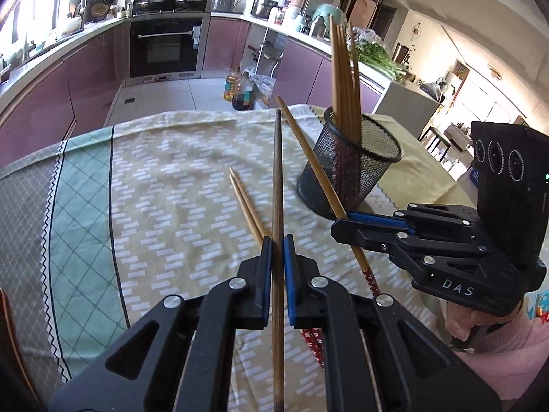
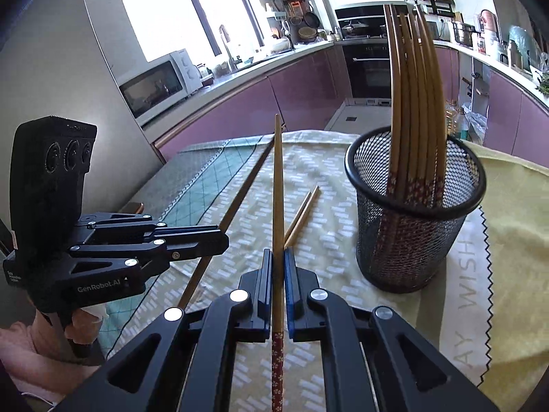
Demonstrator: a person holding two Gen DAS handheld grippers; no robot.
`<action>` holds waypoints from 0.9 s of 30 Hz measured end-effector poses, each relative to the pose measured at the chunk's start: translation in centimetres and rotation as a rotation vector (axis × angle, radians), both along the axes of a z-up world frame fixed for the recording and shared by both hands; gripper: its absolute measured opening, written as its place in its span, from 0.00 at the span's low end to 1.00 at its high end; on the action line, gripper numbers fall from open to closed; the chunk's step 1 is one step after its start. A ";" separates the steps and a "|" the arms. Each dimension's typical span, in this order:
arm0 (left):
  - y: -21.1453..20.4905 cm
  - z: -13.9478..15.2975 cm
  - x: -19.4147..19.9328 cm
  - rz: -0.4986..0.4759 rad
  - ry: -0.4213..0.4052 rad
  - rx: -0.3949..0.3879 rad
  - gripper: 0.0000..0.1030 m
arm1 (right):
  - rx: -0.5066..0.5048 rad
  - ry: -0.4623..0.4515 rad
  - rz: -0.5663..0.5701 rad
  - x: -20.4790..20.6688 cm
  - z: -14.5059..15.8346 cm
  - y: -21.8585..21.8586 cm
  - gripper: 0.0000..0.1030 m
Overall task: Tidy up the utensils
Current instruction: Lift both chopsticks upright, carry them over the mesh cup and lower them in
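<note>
A black mesh cup (image 1: 346, 171) (image 2: 415, 226) stands on the cloth at the right and holds several bamboo chopsticks (image 1: 345, 79) (image 2: 411, 103) upright. My left gripper (image 1: 278, 240) (image 2: 223, 237) is shut on a dark brown chopstick (image 1: 278, 171) (image 2: 240, 199), lifted off the cloth. My right gripper (image 1: 339, 225) (image 2: 278, 252) is shut on a light chopstick with a red flowered end (image 1: 308, 151) (image 2: 278, 189), just left of the cup. Two more light chopsticks (image 1: 245, 202) (image 2: 302, 213) lie side by side on the cloth between the grippers.
A yellow and green patterned tablecloth (image 1: 164, 178) (image 2: 326, 178) covers the table; its far edge drops to the kitchen floor. Oil bottles (image 1: 240, 89) stand on the floor beyond. Purple cabinets, an oven (image 1: 164, 44) and a microwave (image 2: 158, 82) line the walls. A person's pink sleeve (image 1: 507, 353) holds the right gripper.
</note>
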State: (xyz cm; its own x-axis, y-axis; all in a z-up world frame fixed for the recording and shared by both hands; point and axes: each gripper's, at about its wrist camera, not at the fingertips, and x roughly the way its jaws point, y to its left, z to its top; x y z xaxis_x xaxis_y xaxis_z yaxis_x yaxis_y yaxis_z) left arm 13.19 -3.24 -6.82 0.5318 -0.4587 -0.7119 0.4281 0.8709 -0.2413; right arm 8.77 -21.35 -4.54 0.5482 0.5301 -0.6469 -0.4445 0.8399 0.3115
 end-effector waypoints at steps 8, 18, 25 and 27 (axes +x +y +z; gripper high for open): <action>0.4 2.2 -1.0 -0.024 -0.035 -0.054 0.07 | 0.024 -0.040 -0.012 -0.9 1.4 -0.9 0.06; 1.0 3.7 -1.5 -0.059 -0.040 -0.131 0.07 | 0.047 -0.086 -0.042 -1.1 3.0 -2.4 0.06; 1.4 4.6 -1.7 -0.066 -0.053 -0.165 0.07 | 0.058 -0.105 -0.062 -0.9 3.6 -3.4 0.06; 1.4 4.9 -1.7 -0.068 -0.057 -0.175 0.07 | 0.064 -0.106 -0.060 -0.9 3.7 -3.7 0.06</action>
